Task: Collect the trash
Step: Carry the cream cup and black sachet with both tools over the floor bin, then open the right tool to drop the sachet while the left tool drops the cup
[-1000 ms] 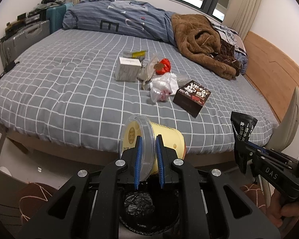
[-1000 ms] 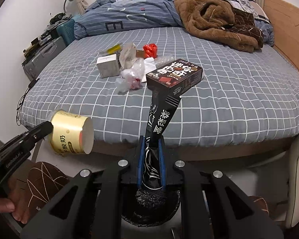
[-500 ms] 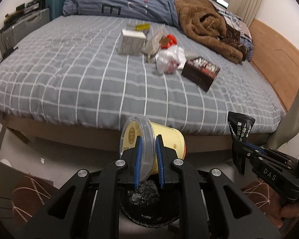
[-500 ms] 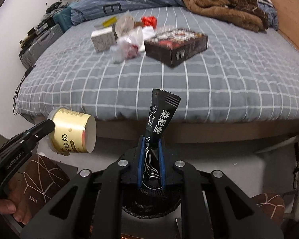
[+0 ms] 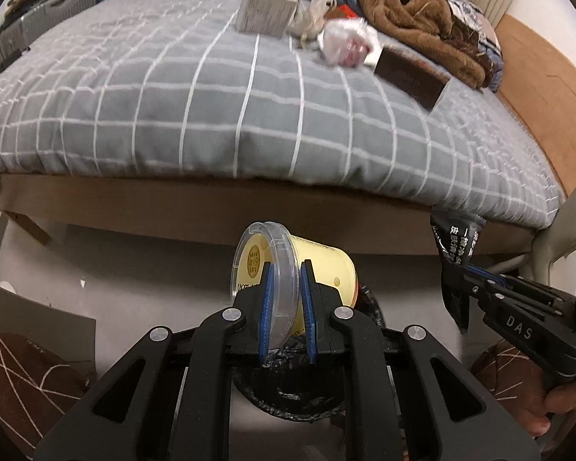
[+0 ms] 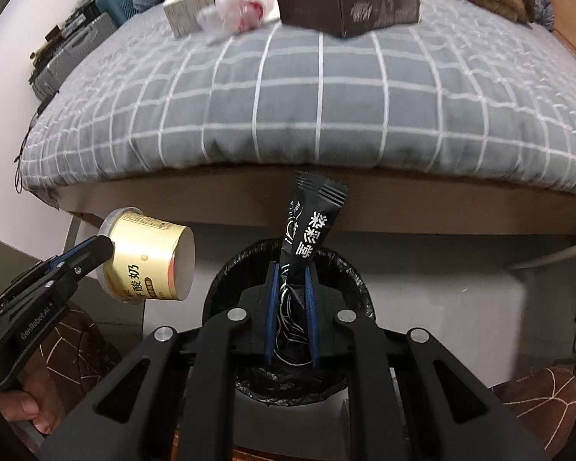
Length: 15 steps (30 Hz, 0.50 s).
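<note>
The left gripper (image 5: 286, 288) is closed narrowly on the clear rim of a yellow yogurt cup (image 5: 318, 272), which lies on its side above the bin (image 5: 288, 403). In the right wrist view the same cup (image 6: 149, 257) hangs at nine o'clock of the bin (image 6: 349, 269), just beside its rim.

The right gripper (image 6: 291, 288) pinches a black sachet (image 6: 311, 223) that stands upright between its blue pads, directly over the black-lined bin. In the left wrist view that sachet (image 5: 457, 246) sits at three o'clock.

Behind, at twelve o'clock, the bed (image 6: 288, 96) carries more litter: a dark box (image 6: 349, 11), a grey carton (image 6: 188, 11) and a crumpled plastic bag (image 6: 234, 11). A brown blanket (image 5: 414, 15) lies at one o'clock.
</note>
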Each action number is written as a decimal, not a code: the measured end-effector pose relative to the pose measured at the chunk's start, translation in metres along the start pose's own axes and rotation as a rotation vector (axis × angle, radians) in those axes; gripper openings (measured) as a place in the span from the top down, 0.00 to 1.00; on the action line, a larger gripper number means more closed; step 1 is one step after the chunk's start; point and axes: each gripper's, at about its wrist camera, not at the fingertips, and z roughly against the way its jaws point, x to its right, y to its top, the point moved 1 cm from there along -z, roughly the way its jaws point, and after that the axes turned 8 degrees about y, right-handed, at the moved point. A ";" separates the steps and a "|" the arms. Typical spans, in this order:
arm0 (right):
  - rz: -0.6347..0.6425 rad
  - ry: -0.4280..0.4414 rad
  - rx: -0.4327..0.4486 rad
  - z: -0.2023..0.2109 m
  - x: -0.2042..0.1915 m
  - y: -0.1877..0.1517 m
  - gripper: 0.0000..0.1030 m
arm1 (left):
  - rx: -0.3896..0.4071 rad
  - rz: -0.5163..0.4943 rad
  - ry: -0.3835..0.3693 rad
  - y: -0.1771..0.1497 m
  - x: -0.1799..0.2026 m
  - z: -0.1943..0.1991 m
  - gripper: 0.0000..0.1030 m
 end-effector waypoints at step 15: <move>-0.024 0.023 -0.139 -0.070 0.011 -0.023 0.88 | -0.094 -0.027 0.010 -0.017 -0.003 -0.053 0.87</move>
